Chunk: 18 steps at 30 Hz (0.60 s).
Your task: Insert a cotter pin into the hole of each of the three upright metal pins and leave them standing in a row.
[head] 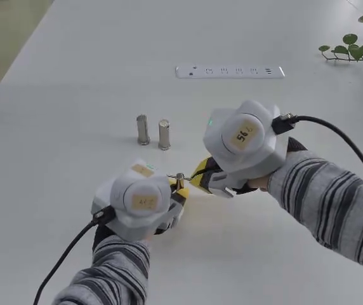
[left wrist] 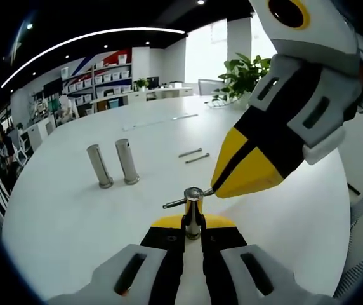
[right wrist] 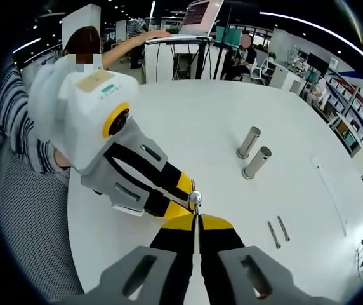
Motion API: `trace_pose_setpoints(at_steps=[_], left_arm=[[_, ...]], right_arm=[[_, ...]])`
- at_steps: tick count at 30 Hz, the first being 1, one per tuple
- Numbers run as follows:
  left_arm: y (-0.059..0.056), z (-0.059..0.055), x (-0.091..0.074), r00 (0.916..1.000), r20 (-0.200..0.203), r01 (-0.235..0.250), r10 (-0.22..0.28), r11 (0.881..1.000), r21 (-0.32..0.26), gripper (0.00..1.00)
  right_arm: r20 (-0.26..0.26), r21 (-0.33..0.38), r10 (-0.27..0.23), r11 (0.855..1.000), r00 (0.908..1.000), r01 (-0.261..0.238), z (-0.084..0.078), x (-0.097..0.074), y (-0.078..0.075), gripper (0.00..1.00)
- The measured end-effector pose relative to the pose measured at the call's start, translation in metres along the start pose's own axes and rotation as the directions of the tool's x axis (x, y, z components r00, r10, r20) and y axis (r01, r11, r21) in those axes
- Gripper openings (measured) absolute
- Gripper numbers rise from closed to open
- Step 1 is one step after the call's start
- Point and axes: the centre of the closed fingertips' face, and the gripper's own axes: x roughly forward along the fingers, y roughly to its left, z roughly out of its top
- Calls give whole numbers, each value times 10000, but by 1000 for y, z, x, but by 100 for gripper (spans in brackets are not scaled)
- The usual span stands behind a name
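On a white table (head: 54, 95), the left gripper (left wrist: 193, 230) is squeezed narrow around the lower shaft of an upright metal pin (left wrist: 193, 202). The right gripper (right wrist: 196, 220) comes in from the side, pinched nearly closed on a thin cotter pin (left wrist: 174, 204). The cotter pin's tip pokes out the far side of the hole near the metal pin's top, though how deeply it is seated is hard to judge. Two other metal pins (head: 143, 129) stand side by side further back, with spare cotter pins (left wrist: 190, 152) lying beyond them.

Likely risks:
- A push off the hole's line could bend or jam the cotter pin.
- A slack left hold could let the metal pin twist or topple.
- Releasing too soon could let the cotter pin slide out.
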Motion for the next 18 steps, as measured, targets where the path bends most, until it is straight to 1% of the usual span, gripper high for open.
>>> trace_pose_setpoints(at_steps=[11,16,18], left_arm=[[0,0,0,10000,-19,-32,32,10000,1,5],[0,0,0,10000,-34,-85,85,10000,16,5],[0,-1,0,9999,-25,-107,107,9999,-11,5]], right_arm=[[-45,-14,20,10000,10000,-20,1,3,1,0],[132,266,22,9996,9999,-25,2,2,1,0],[281,429,-110,9990,9995,98,4,1,-1,2]])
